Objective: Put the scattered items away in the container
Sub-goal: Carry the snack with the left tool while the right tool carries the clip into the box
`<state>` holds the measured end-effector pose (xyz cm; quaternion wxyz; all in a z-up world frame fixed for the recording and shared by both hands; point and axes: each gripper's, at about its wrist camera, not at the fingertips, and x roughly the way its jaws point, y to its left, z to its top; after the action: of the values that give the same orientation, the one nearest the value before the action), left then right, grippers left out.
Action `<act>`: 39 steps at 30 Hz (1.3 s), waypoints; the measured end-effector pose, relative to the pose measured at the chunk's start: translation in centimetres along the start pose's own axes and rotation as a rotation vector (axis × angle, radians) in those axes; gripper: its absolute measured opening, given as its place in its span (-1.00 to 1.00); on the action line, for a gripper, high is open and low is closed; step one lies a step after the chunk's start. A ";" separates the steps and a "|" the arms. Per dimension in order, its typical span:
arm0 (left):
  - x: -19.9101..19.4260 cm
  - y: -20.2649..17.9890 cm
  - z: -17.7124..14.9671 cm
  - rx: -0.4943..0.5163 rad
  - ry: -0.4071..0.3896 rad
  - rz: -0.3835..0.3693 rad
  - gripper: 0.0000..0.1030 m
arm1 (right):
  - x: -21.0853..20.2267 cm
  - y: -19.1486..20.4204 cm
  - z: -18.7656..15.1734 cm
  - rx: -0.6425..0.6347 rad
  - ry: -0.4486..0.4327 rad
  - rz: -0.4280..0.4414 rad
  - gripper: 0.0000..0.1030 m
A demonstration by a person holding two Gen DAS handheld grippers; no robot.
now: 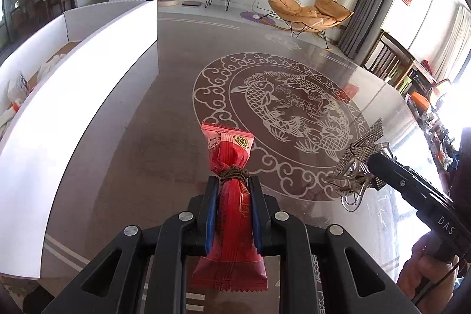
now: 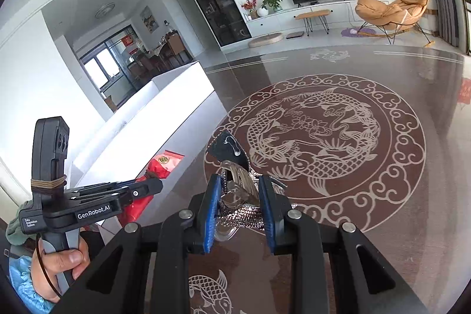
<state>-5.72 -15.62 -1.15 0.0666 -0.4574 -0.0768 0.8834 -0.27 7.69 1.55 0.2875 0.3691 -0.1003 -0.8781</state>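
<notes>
My left gripper (image 1: 234,181) is shut on a red snack packet (image 1: 232,213) tied with a brown band, held above the dark glass table. The packet also shows in the right wrist view (image 2: 160,166). My right gripper (image 2: 239,183) is shut on a sparkly rhinestone bow hair clip (image 2: 240,196), which also shows in the left wrist view (image 1: 357,163) to the right of the packet. The white cardboard box (image 1: 88,96) stands to the left, with several items inside; its wall also shows in the right wrist view (image 2: 164,119).
The table (image 1: 164,143) has a carp pattern in its middle. Its right edge is crowded with small items (image 1: 432,119). A wooden chair (image 1: 388,57) stands at the far right. The left gripper body (image 2: 88,202) sits low left in the right wrist view.
</notes>
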 end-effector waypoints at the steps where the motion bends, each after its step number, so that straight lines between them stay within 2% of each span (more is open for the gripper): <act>1: -0.2 0.3 0.0 -0.008 0.002 -0.001 -0.62 | 0.3 0.6 0.2 -0.013 0.010 0.006 -0.48; 5: -3.0 2.9 0.5 -0.051 -0.023 0.000 -0.62 | 2.0 3.7 1.7 -0.069 0.035 0.040 -0.48; 8: -6.6 6.3 2.3 -0.090 -0.077 0.019 -0.62 | 3.7 7.4 4.7 -0.124 0.032 0.098 -0.48; 11: -10.5 10.8 4.8 -0.122 -0.140 0.082 -0.62 | 5.6 12.7 8.9 -0.194 0.010 0.184 -0.48; 13: -12.5 14.3 6.4 -0.135 -0.171 0.159 -0.62 | 7.2 16.9 11.5 -0.240 -0.003 0.248 -0.48; 17: -14.2 21.4 8.4 -0.201 -0.175 0.253 -0.62 | 12.1 25.2 15.3 -0.328 0.026 0.350 -0.48; 20: -14.0 26.7 8.3 -0.272 -0.154 0.292 -0.62 | 17.2 30.1 15.8 -0.369 0.103 0.390 -0.48; 24: -12.0 32.1 7.2 -0.346 -0.092 0.315 -0.62 | 24.3 33.3 14.2 -0.394 0.262 0.393 -0.48; 27: -9.4 34.2 6.4 -0.358 -0.008 0.312 -0.62 | 27.9 34.4 12.3 -0.434 0.350 0.343 -0.48; 29: -8.1 34.3 5.6 -0.351 0.040 0.323 -0.60 | 29.4 34.0 11.2 -0.449 0.411 0.302 -0.42; 30: -7.8 33.9 5.3 -0.340 0.051 0.338 -0.53 | 29.8 34.2 10.8 -0.469 0.414 0.248 -0.39; 31: -7.7 33.6 5.0 -0.334 0.056 0.350 -0.40 | 29.7 34.3 10.7 -0.488 0.408 0.223 -0.21; 32: -7.7 33.3 4.7 -0.336 0.057 0.362 0.12 | 29.3 34.4 10.6 -0.502 0.401 0.224 0.16; 33: -7.9 33.0 4.5 -0.342 0.052 0.384 0.77 | 28.7 34.2 10.7 -0.515 0.394 0.218 0.24; 34: -8.2 32.4 4.2 -0.345 0.036 0.409 0.96 | 28.2 34.3 10.9 -0.529 0.384 0.202 0.25; 37: -10.1 31.3 4.3 -0.341 -0.011 0.465 1.00 | 25.9 34.9 12.0 -0.558 0.326 0.165 0.25; 39: -11.6 30.4 4.7 -0.350 -0.032 0.474 1.00 | 24.1 35.3 12.7 -0.591 0.277 0.125 0.25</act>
<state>-4.37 -47.93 4.81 -0.2226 -0.4530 -0.1201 0.8549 -7.57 -35.46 9.98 0.4465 0.3786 0.1763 -0.7913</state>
